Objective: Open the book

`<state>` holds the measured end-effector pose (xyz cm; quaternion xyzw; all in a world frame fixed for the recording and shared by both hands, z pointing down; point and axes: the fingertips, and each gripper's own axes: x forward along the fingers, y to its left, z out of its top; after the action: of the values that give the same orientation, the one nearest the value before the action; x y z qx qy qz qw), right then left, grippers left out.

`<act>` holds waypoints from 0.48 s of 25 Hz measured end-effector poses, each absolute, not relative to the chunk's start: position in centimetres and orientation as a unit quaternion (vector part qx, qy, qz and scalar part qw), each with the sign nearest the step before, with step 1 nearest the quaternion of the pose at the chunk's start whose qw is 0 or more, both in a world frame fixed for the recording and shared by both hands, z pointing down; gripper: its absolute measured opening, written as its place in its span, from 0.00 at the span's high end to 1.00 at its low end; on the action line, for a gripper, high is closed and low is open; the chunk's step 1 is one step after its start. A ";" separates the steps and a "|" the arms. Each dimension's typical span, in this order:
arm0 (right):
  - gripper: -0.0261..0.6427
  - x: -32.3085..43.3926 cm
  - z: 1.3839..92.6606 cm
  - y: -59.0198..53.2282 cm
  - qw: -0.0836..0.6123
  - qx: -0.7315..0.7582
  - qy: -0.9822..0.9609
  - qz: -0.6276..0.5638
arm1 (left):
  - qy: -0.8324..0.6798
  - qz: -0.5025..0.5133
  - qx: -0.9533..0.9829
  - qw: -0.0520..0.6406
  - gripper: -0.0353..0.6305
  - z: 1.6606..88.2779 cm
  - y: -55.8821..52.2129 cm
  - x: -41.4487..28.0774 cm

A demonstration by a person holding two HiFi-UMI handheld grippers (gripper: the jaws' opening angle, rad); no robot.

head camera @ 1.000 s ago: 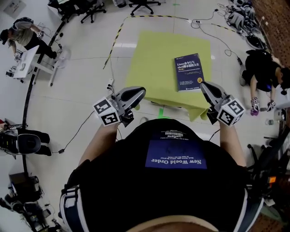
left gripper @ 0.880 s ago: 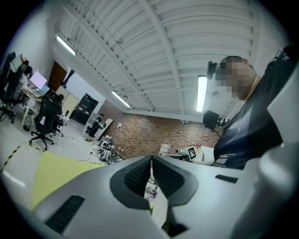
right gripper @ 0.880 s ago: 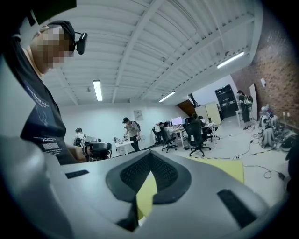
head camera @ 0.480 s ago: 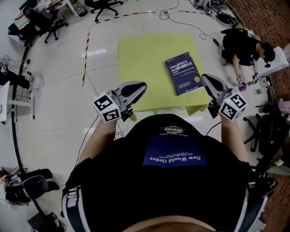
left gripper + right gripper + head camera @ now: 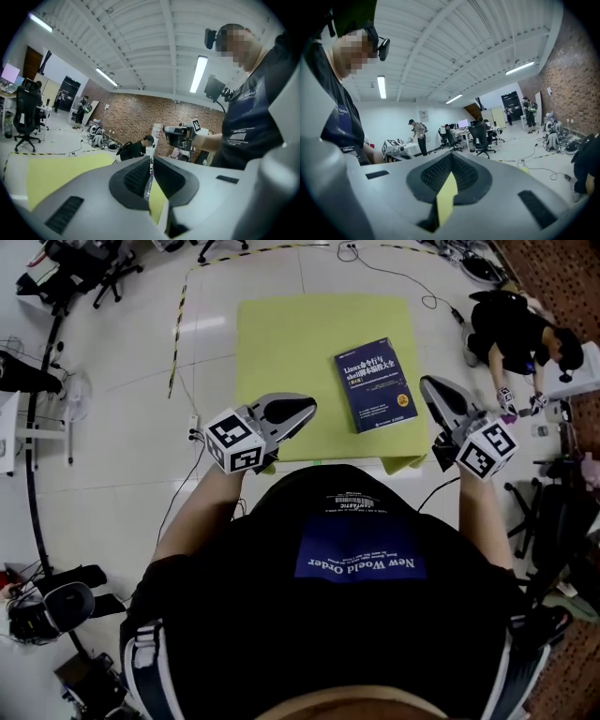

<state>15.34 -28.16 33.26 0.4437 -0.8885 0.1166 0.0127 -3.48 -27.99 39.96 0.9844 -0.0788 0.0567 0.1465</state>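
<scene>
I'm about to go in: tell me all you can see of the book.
The book is dark blue, with white print on its cover and a small orange mark low on it. It is shut and lies flat, cover up and slightly askew, on the right half of the yellow cloth. Only the cloth touches it.

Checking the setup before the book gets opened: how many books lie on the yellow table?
1. The blue book lies closed on the right half of the yellow table. No other shows on the tabletop.
</scene>
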 end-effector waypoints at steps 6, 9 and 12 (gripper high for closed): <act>0.98 23.2 34.8 -29.7 -0.010 0.432 -0.894 0.119 | -0.050 0.167 0.977 0.126 0.74 44.9 -28.8 8.4; 0.98 26.4 37.8 -29.3 -0.016 0.436 -0.889 0.137 | -0.038 0.257 0.960 0.103 0.63 50.2 -28.6 14.0; 0.98 28.9 41.1 -28.3 -0.023 0.449 -0.878 0.164 | -0.024 0.349 0.935 0.064 0.51 56.3 -27.5 18.6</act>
<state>28.91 -28.35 41.11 0.4493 -0.8780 0.1636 -0.0227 18.58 -27.47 56.29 0.9346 -0.0235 0.3490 0.0641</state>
